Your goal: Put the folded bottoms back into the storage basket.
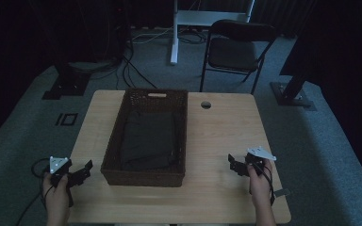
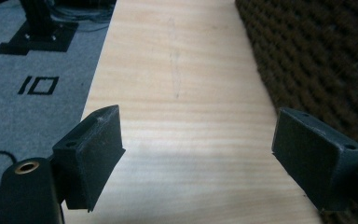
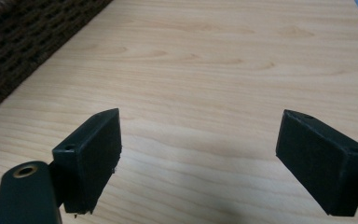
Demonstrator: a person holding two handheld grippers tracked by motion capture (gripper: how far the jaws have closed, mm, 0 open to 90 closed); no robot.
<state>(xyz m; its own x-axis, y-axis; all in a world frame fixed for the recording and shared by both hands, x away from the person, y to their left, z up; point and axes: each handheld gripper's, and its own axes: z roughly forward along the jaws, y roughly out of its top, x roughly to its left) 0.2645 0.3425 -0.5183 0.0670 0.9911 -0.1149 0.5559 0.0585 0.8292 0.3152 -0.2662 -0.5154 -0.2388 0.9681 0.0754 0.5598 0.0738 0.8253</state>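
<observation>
Presently both grippers hang low at the near end of the table (image 1: 226,136), one on each side of the dark woven basket (image 1: 146,176); the basket stands a little left of the table's middle, with a dark folded cloth (image 1: 148,141) lying flat in its bottom; neither gripper touches basket or cloth.

The left gripper (image 1: 82,172) sits at the table's near left edge, just beside the basket's near left corner; its fingers (image 2: 93,154) stand wide apart with nothing but bare wood between them. The right gripper (image 1: 238,165) is over open table, well apart from the basket's right wall; its fingers (image 3: 91,156) are likewise spread and empty.

Risks, as I judge them: the basket's walls are tall and the cloth lies deep, so a level approach would strike the wicker and shove the basket across the smooth wood; the left gripper is the likelier offender, with the weave (image 2: 317,60) already close on one side; dark cloth in a dark basket under dim light makes an edge hard to pick, so a pinch may catch wicker or several folds at once; cables trailing from each gripper could snag the table edge.

Surroundings: a round cable hole (image 1: 206,104) in the far part of the table; a folding chair (image 1: 235,49), a white stand leg (image 1: 174,37) and loose floor cables (image 1: 132,70) beyond it; none obstructs the work.
</observation>
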